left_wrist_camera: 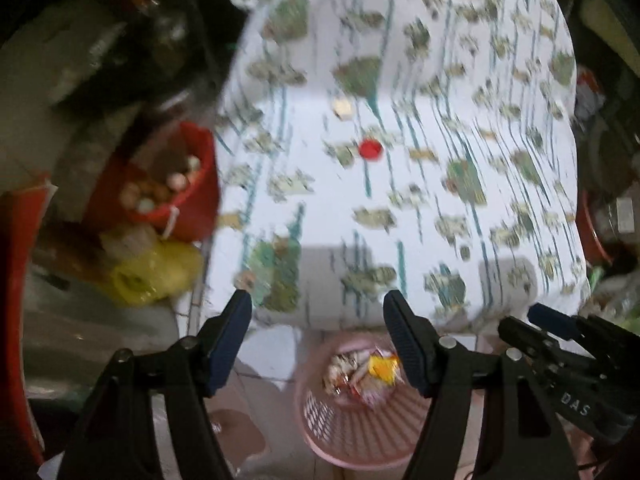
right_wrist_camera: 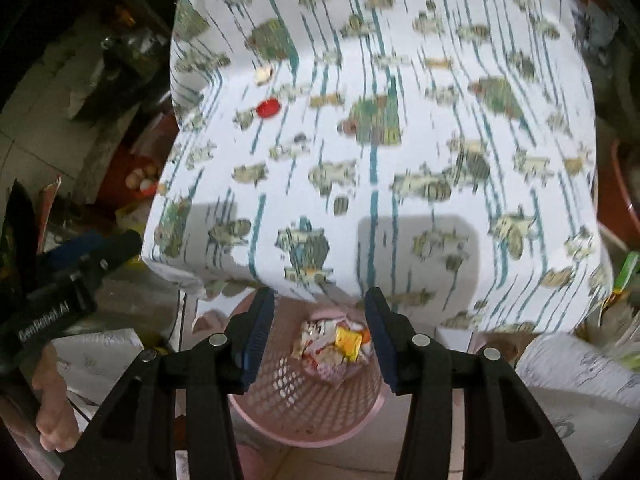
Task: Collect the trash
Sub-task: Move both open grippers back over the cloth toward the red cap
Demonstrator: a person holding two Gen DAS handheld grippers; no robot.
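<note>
A pink mesh basket (left_wrist_camera: 360,432) stands on the floor below the table's near edge, with crumpled wrappers (left_wrist_camera: 362,372) inside; it also shows in the right wrist view (right_wrist_camera: 312,408), wrappers (right_wrist_camera: 332,348) in it. A red bottle cap (left_wrist_camera: 370,149) and a pale scrap (left_wrist_camera: 343,108) lie on the patterned tablecloth (left_wrist_camera: 440,120); the right wrist view shows the cap (right_wrist_camera: 268,108) and scrap (right_wrist_camera: 263,74) too. My left gripper (left_wrist_camera: 318,312) is open and empty above the basket. My right gripper (right_wrist_camera: 320,306) is open and empty above the basket; it also shows in the left wrist view (left_wrist_camera: 552,324).
A red bucket (left_wrist_camera: 188,184) with small round items and a yellow bag (left_wrist_camera: 156,272) sit left of the table. Clutter and a red basin (right_wrist_camera: 616,200) lie right. White packages (right_wrist_camera: 580,380) rest on the floor by the basket.
</note>
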